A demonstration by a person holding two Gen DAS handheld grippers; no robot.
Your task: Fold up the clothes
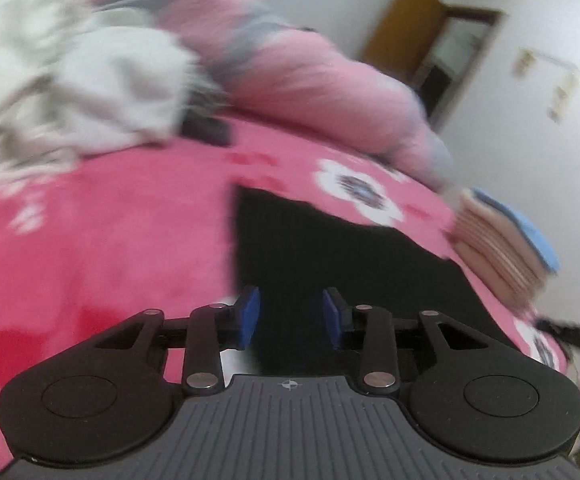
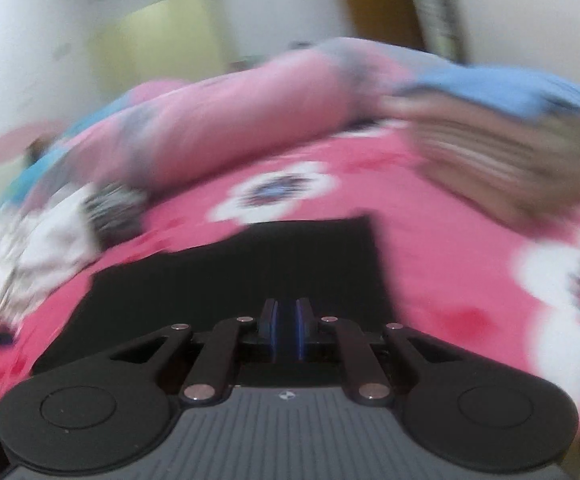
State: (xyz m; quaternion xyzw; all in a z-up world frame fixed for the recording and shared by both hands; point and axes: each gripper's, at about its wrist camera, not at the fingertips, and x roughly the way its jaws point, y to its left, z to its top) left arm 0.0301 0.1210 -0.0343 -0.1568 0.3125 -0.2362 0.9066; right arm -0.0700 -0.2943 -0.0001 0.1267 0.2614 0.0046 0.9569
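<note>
Cloth, black (image 1: 330, 256) and flat, lies on the pink blanket (image 1: 109, 248) just ahead of the left claw (image 1: 291, 317), whose pads stand apart with nothing between them. From the right wrist, the right claw (image 2: 285, 330) shows only a narrow slit, empty, above the same cloth.

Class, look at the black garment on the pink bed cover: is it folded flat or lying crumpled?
Folded flat. The black garment lies as a smooth rectangle with straight edges and square corners on the pink bed cover.
</note>
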